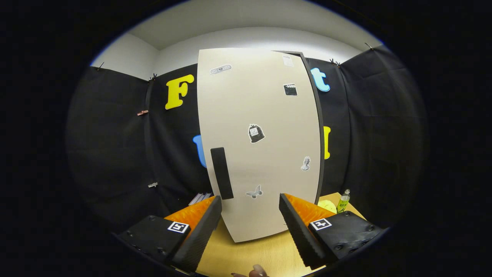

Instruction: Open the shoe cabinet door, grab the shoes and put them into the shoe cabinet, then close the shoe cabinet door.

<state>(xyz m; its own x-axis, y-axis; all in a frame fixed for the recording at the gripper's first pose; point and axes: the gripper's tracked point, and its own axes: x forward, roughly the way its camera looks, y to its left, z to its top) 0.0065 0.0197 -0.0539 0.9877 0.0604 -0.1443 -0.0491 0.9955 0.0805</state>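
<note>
Tool spread, empty, facing cabinet door.

The tall beige shoe cabinet door with its black vertical handle stood shut just ahead of the spread gripper fingers — blocking passage; bare wooden tabletop lay open between them; a small green-labelled clear bottle crowded the cabinet's right.
</note>
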